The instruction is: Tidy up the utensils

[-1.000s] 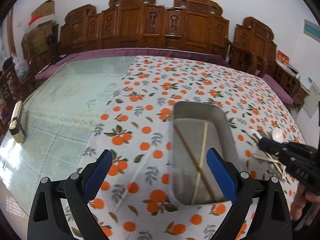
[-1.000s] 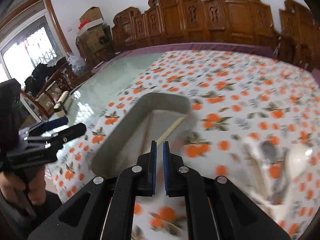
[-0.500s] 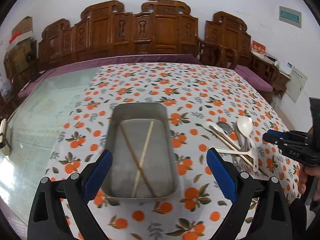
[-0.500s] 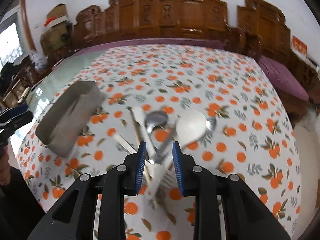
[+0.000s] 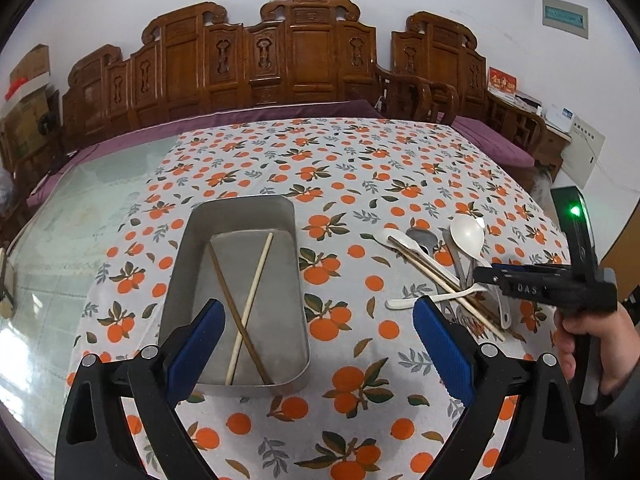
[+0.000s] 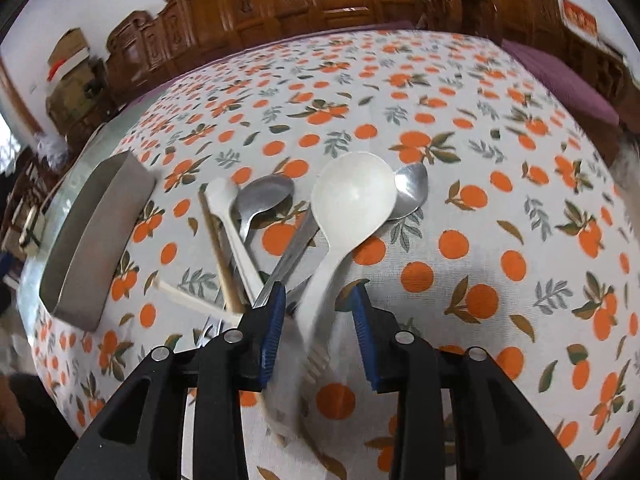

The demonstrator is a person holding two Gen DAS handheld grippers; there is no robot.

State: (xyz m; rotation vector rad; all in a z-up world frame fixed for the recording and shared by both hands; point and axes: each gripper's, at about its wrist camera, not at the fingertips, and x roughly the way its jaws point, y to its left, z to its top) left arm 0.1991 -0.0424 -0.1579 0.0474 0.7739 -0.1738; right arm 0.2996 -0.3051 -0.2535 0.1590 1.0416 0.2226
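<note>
The right hand-held gripper (image 6: 318,322), jaws opening and not yet pressing, straddles the handle of the white ladle (image 6: 352,200), whose long axis runs away between the fingers. The left hand-held gripper (image 5: 316,344) hangs wide open and empty over the metal tray (image 5: 240,208), farther from the utensil pile on the worktop (image 6: 500,184).

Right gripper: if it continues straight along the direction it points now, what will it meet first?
Probably the handle of the large white spoon, lying between the opening jaws of the right gripper; depth is unclear.
</note>
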